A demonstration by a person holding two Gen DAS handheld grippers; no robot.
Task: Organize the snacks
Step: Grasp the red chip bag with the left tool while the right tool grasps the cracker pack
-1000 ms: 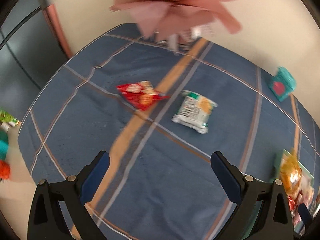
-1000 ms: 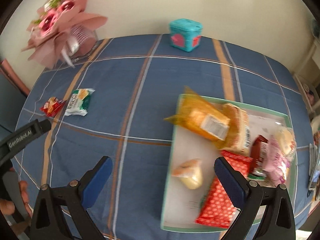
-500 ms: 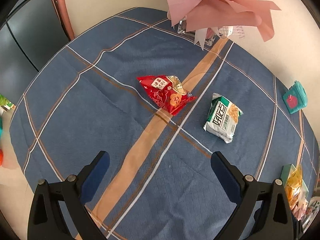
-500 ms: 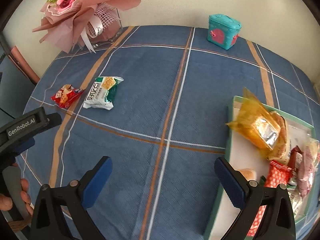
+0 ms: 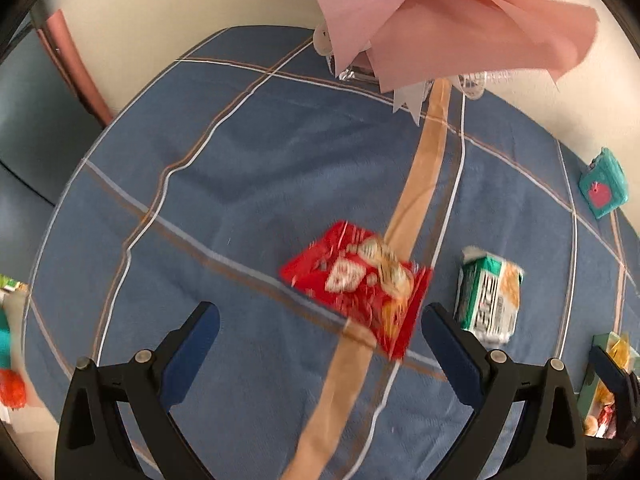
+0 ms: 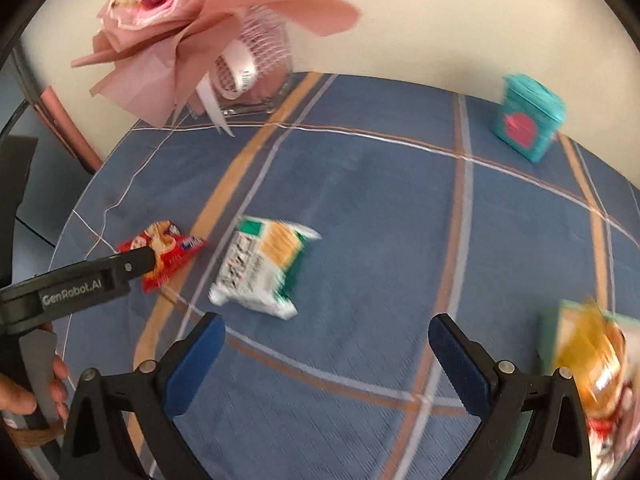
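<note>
A red snack packet (image 5: 356,288) lies on the blue checked tablecloth, just ahead of my left gripper (image 5: 320,324), which is open and empty. To its right lies a green and white snack packet (image 5: 490,300). In the right wrist view the green and white packet (image 6: 264,268) lies ahead and left of my open right gripper (image 6: 326,338). The red packet (image 6: 168,252) is farther left, partly hidden by the left gripper's finger (image 6: 128,266). A green tray (image 6: 560,320) with an orange packet (image 6: 592,356) and other snacks sits at the right edge.
A pink flower bouquet (image 6: 192,28) in a clear vase stands at the back of the table near the wall. A teal box with a red heart (image 6: 532,120) stands at the back right. A hand (image 6: 24,392) holds the left gripper's handle. The table edge (image 5: 76,184) curves at left.
Both grippers have moved forward toward the two loose packets, which now look larger and closer. The tray has slid to the right edge of the right wrist view. Both grippers stay open.
</note>
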